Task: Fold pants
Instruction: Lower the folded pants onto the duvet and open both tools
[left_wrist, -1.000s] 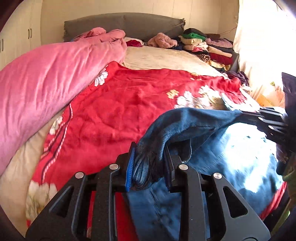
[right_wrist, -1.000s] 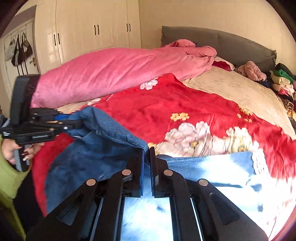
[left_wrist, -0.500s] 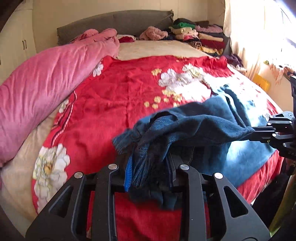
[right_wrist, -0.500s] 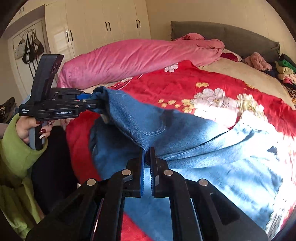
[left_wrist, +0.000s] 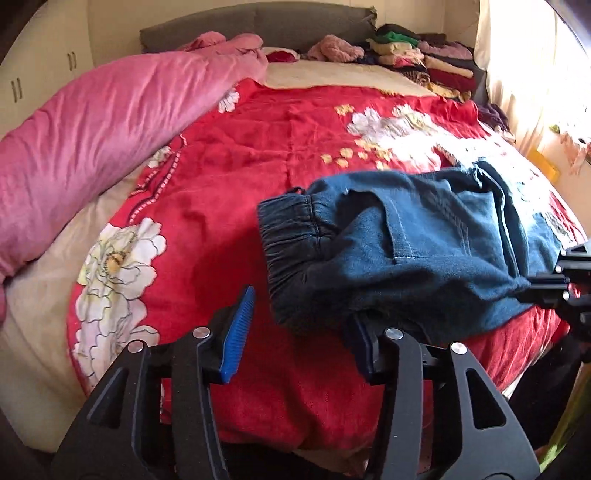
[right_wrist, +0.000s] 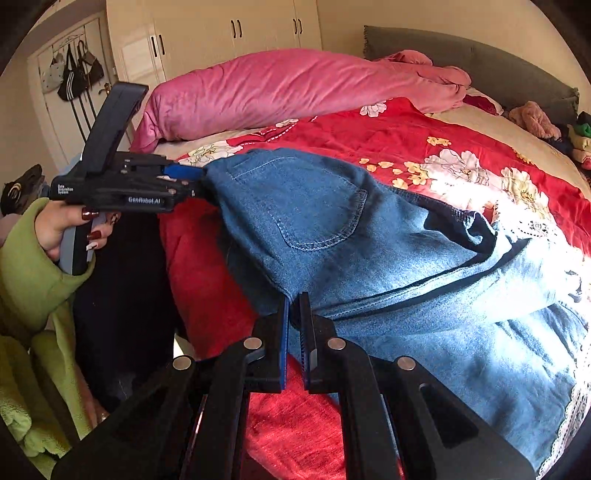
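Left tool (left_wrist: 299, 328) now apparently off jeans (left_wrist: 406, 243), jaws just opening.

Ahead of the black gripper (left_wrist: 301, 328) lay blue denim pants (left_wrist: 417, 251) on a red, white-flowered bedspread (left_wrist: 258, 155); beyond it, a pink duvet (left_wrist: 92, 136).

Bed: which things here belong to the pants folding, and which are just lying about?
In the job:
- blue jeans
- left gripper, jaws just opened, pads off the denim
- right gripper, shut on the jeans
- red floral quilt, the folding surface

Lying about:
- pink duvet
- stacked clothes by the headboard
- bags on the door
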